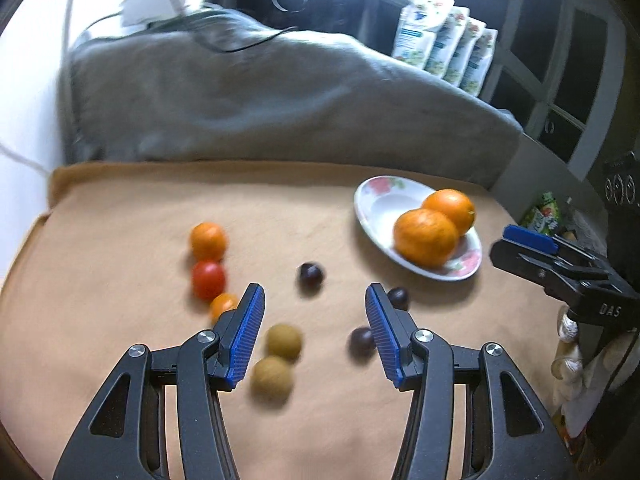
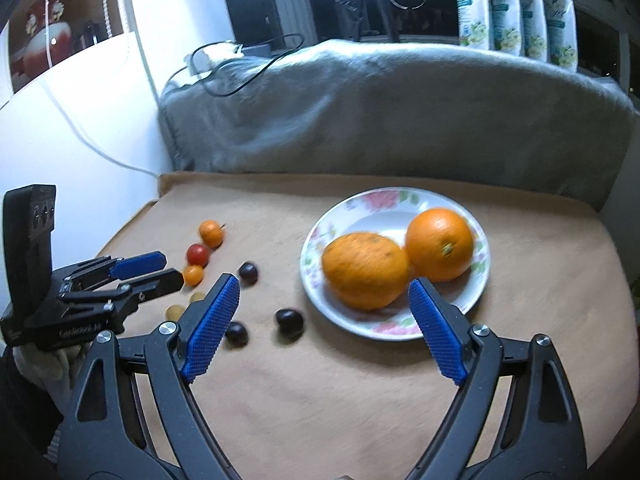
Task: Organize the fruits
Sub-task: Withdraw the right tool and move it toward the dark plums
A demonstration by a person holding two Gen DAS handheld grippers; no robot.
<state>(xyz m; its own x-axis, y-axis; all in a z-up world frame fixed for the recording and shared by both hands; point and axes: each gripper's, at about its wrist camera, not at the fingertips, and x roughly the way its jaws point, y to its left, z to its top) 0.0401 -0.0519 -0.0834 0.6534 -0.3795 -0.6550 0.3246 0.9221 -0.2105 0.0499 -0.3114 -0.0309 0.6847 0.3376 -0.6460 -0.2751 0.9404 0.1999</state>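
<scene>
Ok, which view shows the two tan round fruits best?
The left wrist view: both tan round fruits lie whole, though blurred, between the left tongs. In the right wrist view they are small and partly hidden behind a finger of the right tongs.

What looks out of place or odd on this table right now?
Nothing is spilled or damaged. Only the two oranges sit on the floral plate; the small fruits, such as the red tomato and dark plums, lie loose on the tan cloth.
</scene>
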